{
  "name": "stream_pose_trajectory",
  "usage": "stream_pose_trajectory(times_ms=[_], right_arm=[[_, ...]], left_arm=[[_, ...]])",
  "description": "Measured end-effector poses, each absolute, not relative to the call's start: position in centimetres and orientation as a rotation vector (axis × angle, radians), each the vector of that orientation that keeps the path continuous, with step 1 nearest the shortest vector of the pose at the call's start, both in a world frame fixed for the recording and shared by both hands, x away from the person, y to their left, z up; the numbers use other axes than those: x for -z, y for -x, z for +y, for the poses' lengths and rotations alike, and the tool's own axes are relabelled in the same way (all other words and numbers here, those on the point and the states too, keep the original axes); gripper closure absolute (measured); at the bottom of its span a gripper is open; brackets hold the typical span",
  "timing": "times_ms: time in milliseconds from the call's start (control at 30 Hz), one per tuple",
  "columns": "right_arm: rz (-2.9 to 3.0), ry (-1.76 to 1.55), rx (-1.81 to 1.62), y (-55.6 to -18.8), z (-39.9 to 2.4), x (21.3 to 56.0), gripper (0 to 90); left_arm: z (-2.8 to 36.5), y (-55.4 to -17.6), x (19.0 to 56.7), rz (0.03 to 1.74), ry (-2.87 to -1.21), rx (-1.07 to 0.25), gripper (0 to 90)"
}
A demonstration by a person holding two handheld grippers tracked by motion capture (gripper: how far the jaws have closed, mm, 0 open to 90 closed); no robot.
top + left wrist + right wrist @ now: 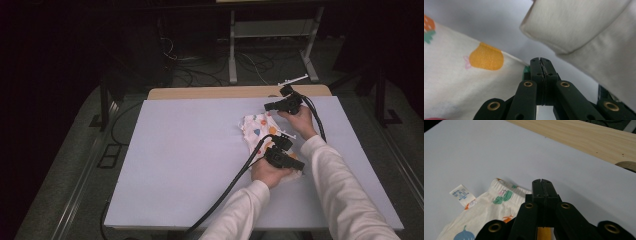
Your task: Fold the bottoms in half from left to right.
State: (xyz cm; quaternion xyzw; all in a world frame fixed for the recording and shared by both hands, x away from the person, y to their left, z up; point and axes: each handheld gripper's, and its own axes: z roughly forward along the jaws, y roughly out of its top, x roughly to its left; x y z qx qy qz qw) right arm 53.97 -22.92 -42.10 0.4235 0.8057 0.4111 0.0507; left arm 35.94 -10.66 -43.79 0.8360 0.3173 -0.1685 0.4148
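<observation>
A small white garment (pixel 260 135) printed with coloured fruit lies crumpled on the pale sheet (pixel 190 160) that covers the table, toward the right of the middle. Both of the person's hands are at it, one at each end.

The left gripper (pixel 286 161) sits at the near end of the cloth, its cable (pixel 227 192) trailing back toward the table's near edge. From its own camera, the two black jaws are pressed tight together, tip against tip. Their tips stand just at the edge of the garment (pixel 461 82), beside an orange fruit print (pixel 486 57); I cannot tell whether any fabric is caught between them. A white sleeve (pixel 584 32) hangs close above.

The right gripper (pixel 270 106) is at the far end of the cloth, near the bare wooden strip (pixel 235 92) of the table. Its jaws are also squeezed together, with nothing visibly between them. They point over the ribbed waistband (pixel 506 191), which lies flat on the sheet, and a small care label (pixel 461 193) sticks out to one side.
</observation>
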Motion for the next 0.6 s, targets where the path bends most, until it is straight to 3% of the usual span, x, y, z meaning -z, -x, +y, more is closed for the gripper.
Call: stream_pose_trajectory(times_ms=[333, 533, 600], right_arm=[[2.439, -1.351, -1.241, -54.2, -23.2, 42.2, 88.0], [2.379, -1.364, -1.250, -53.3, -24.0, 41.9, 57.2], [2.368, -1.368, -1.269, -53.1, -24.3, 41.8, 50.6]], left_arm=[[-10.8, -36.3, 44.5, 0.804, -2.082, 0.405, 84.9], [-10.8, -35.8, 44.3, 0.768, -2.064, 0.356, 59.4], [-10.6, -35.6, 44.1, 0.759, -2.050, 0.337, 52.7]])
